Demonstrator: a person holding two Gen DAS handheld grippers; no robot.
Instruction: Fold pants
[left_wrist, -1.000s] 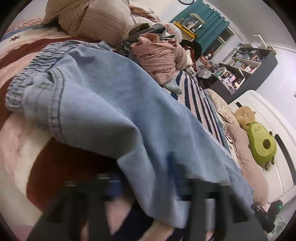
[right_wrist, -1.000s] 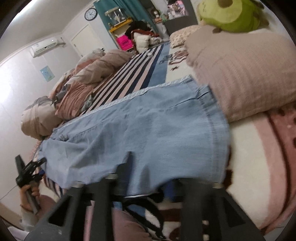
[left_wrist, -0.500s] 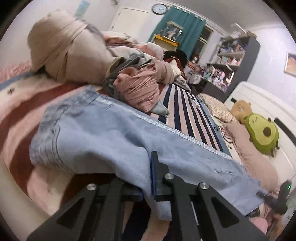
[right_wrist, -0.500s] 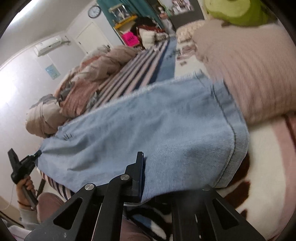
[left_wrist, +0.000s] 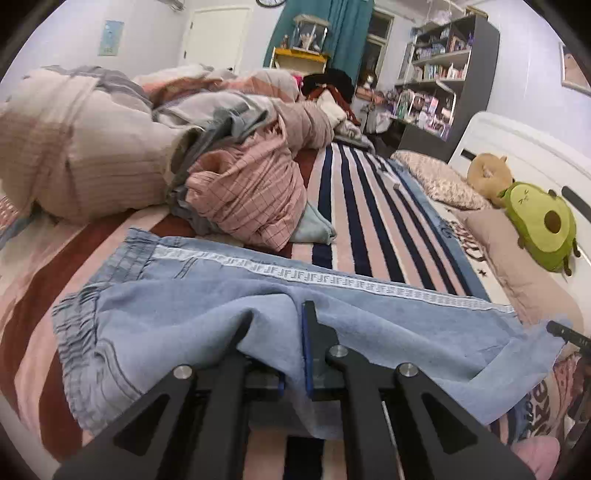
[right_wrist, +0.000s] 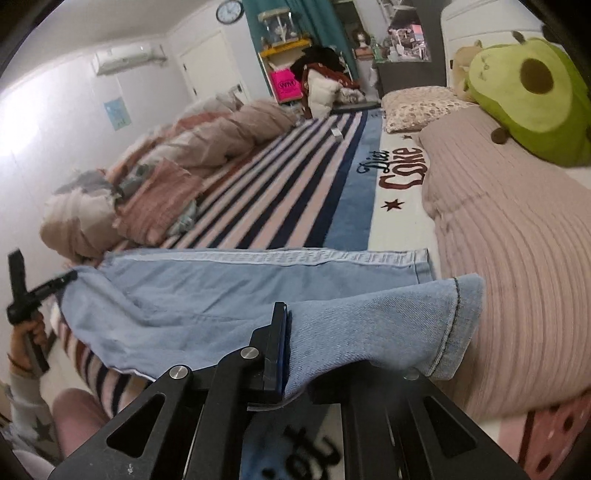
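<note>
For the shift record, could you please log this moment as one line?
step: folding jeans on bed | left gripper: shut on near edge | right gripper: shut on cuff end

Matt denim pants (left_wrist: 207, 295); fuzzy striped blanket (left_wrist: 373, 229); plush avocado toy (left_wrist: 543, 225).

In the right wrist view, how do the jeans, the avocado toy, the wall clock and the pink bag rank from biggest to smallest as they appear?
1. jeans
2. avocado toy
3. pink bag
4. wall clock

The jeans lie nearest the camera, which makes them look larger; the bag and clock are far away.
</note>
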